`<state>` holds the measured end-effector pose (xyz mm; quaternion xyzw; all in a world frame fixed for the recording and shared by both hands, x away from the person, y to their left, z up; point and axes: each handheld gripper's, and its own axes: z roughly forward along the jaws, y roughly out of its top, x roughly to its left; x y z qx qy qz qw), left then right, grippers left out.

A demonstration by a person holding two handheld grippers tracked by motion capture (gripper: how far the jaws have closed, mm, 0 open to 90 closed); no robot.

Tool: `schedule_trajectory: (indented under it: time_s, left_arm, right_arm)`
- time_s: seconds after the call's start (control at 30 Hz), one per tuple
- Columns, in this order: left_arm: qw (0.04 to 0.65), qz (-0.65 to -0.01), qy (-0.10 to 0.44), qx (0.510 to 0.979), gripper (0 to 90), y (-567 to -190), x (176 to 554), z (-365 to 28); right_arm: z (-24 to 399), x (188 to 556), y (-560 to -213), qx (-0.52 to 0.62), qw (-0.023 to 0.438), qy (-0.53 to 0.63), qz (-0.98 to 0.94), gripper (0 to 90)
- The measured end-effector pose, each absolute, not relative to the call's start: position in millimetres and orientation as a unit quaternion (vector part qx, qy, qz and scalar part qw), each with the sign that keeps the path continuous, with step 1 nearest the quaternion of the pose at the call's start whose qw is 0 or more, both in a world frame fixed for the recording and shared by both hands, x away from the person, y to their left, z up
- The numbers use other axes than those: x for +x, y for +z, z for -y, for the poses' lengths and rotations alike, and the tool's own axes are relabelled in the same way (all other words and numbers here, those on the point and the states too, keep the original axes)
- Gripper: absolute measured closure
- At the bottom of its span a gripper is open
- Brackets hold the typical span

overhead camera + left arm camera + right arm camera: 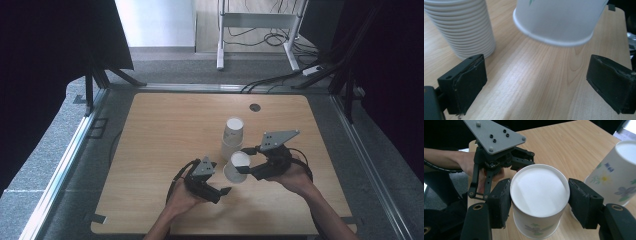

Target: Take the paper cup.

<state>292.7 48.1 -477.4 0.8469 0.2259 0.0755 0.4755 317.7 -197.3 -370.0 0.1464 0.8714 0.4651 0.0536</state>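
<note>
A white paper cup (pixel 236 167) with a flower print is clamped upside down and tilted in my right gripper (pixel 243 160), whose pads press on its sides just under the base (pixel 539 192). Its rim (pixel 554 37) hangs a little above the wooden table (pixel 165 130). Just behind it, an upside-down stack of the same cups (pixel 232 136) stands on the table. My left gripper (pixel 220 177) is to the left of the held cup, low over the wood. It is open, with nothing between its fingers (pixel 466 85), and it points at the held cup and the stack (pixel 461 25).
A dark round cable hole (pixel 255 107) sits near the table's far edge. Metal rails (pixel 75 150) run along both sides of the table. Beyond the far edge are white desk legs (pixel 220 45) and floor cables (pixel 280 37). Bare wood lies to the left and far side.
</note>
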Motion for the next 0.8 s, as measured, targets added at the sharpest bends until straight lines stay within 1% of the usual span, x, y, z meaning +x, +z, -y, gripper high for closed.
schedule_trajectory:
  time_s: [0.5,0.8]
  left_arm:
    - [0.483,-0.201,0.074,0.849,4.4,-485,289,-35]
    - [0.474,-0.193,0.076,0.856,9.3,-489,289,-30]
  right_arm:
    - [192,313,-396,0.148,0.042,0.469,-0.87,37.3]
    - [190,312,-399,0.144,0.036,0.467,-0.872,37.2]
